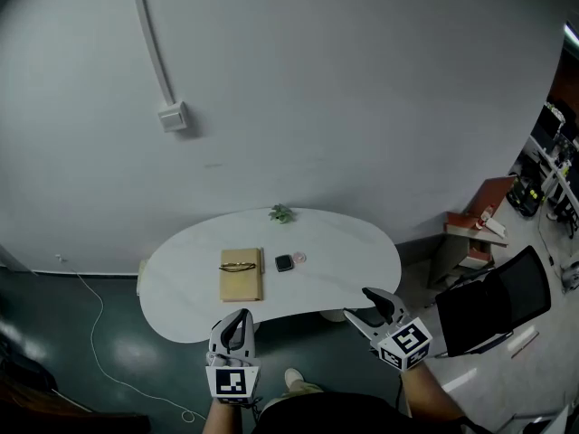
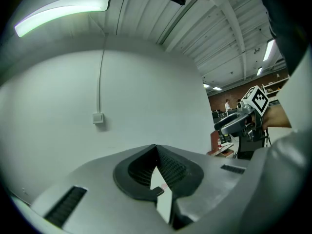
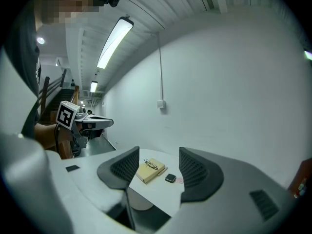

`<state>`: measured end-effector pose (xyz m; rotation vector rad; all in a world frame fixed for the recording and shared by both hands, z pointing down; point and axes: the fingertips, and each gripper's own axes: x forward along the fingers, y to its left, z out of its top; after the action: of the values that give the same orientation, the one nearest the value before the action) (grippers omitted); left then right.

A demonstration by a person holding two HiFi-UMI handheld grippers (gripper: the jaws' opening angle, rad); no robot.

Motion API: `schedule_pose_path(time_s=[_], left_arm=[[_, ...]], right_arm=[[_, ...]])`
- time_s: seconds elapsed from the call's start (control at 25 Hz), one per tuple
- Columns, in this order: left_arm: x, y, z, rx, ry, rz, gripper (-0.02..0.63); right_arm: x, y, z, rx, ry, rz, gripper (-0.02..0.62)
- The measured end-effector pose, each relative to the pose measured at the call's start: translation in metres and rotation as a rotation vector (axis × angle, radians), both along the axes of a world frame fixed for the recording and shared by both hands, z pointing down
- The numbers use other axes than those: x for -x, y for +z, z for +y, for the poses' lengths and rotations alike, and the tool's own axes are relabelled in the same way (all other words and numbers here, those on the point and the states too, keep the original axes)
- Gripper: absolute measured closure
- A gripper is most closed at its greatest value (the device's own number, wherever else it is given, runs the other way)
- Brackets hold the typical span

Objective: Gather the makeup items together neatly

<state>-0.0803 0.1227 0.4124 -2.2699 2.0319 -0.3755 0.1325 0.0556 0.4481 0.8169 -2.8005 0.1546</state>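
Here, L gripper (image 1: 237,320) (jaws together) & R gripper (image 1: 372,302) (jaws wide apart) hover empty short of white oval table (image 1: 355,259) where small black square compact (image 1: 284,262) lies by tan notebook (image 1: 241,285); a nudge could skid it.

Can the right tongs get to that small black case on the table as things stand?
Probably yes. The right tongs are open and empty near the front edge of the table. The black case lies in the open beside the notebook, with nothing in between.

Smooth white table (image 1: 362,260) — matt; tan notebook (image 1: 241,278) looks card-covered; black compact (image 1: 284,263) slightly glossy.
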Motion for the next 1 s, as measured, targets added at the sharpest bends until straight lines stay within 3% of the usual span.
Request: schedule_pose_path(time_s=[0.2,0.44,0.6,1.0], left_arm=[[0.025,0.002,-0.024,-0.001,0.027,0.022,0.584],[0.062,-0.006,-0.047,-0.011,0.047,-0.010,0.584],[0.077,-0.005,-0.061,-0.040,0.076,-0.016,0.584],[0.104,0.011,-0.067,-0.007,0.083,0.010,0.584]], right_arm=[[0.025,-0.003,-0.017,-0.004,0.017,0.011,0.348],[0.057,-0.009,-0.039,-0.014,0.045,0.010,0.348],[0.079,-0.010,-0.049,-0.020,0.043,0.018,0.348],[0.109,-0.008,-0.052,-0.022,0.040,0.055,0.348]])
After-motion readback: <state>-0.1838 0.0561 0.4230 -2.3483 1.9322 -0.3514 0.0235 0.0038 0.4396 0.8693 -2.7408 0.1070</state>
